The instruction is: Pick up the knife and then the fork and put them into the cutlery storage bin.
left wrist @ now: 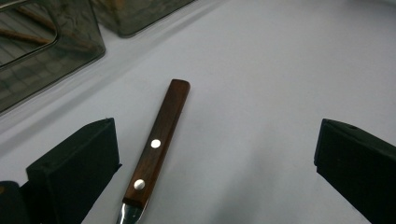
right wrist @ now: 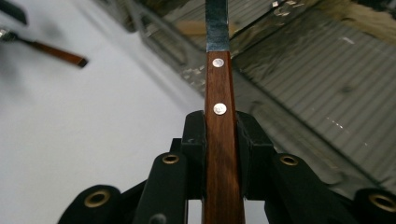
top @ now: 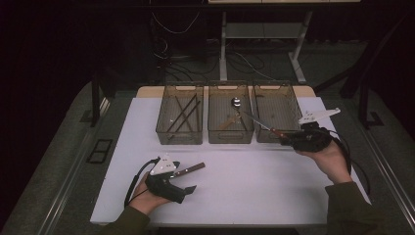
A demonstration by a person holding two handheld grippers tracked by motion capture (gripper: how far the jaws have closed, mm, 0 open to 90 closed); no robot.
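High view: a dark room surrounds the smooth white table, three clear ribbed bins beyond both grippers. The right gripper clamps a wooden-handled knife pointing over the bins. The left gripper gapes wide, a riveted wooden-handled utensil lying flat between its jaws.

We wear dark olive sleeves. Our left gripper and right gripper are black, each topped by a pale three-cornered plate and trailing a black cable; brass-ringed pivots stud the right gripper's black linkage arms.
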